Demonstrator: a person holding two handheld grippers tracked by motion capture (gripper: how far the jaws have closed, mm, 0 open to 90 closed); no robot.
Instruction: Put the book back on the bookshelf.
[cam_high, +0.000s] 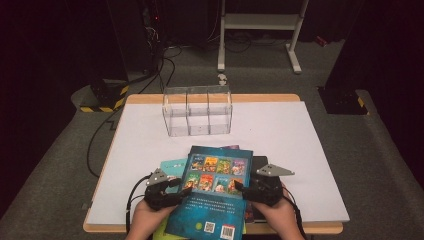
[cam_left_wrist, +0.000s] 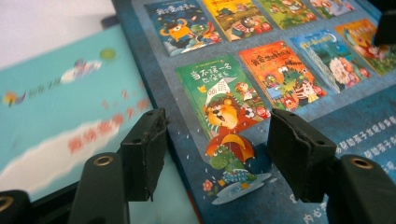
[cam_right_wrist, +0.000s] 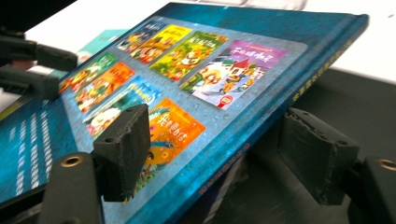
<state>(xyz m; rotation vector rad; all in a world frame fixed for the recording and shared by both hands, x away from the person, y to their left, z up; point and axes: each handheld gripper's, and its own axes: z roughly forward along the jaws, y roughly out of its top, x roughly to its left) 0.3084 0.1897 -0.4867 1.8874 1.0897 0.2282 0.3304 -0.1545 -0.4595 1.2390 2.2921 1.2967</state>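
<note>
White surface (cam_high: 280, 130), near edge: blue book (cam_high: 215, 195) between both tools, left hand-held gripper (cam_high: 172, 189) straddling its left edge, right hand-held gripper (cam_high: 241, 190) straddling its spine, both released, jaws not pressing.

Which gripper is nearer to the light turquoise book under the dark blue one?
Left. The left gripper sits beside the turquoise book, at the dark blue book's left edge. The right gripper is at the opposite edge.
</note>
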